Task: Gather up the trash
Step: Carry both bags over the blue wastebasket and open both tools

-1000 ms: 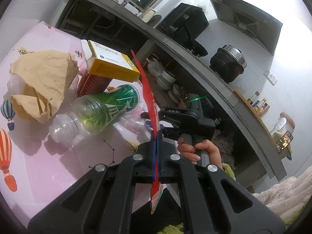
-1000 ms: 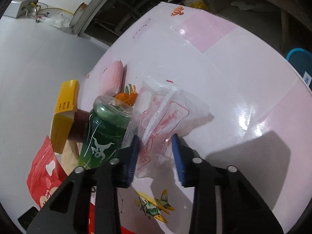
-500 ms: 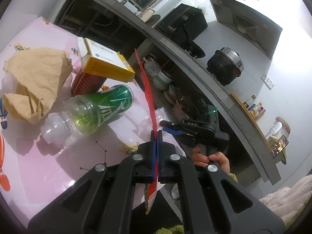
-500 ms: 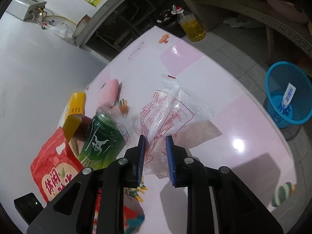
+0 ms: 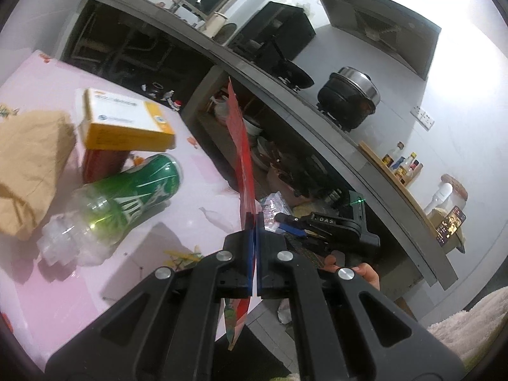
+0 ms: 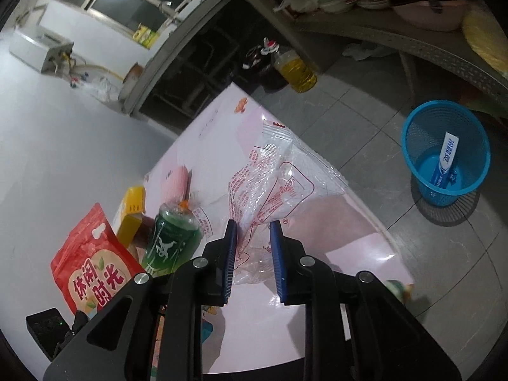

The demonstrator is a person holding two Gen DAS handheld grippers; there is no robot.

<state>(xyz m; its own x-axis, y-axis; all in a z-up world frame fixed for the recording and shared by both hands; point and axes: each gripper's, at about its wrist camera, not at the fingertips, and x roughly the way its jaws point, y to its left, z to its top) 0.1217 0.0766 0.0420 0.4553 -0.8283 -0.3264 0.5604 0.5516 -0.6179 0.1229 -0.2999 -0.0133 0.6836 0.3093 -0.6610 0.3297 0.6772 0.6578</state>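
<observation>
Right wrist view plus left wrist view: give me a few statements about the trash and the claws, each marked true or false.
1. The left claw is shut on a red snack bag. True.
2. The right claw has a clear plastic bag between its fingers. True.
3. The blue basket sits on the pink table. False: it stands on the floor beside it.
4. The blue basket is empty. False: a blue-and-white tube lies inside.
5. The green bottle stands upright. False: it lies on its side.
</observation>
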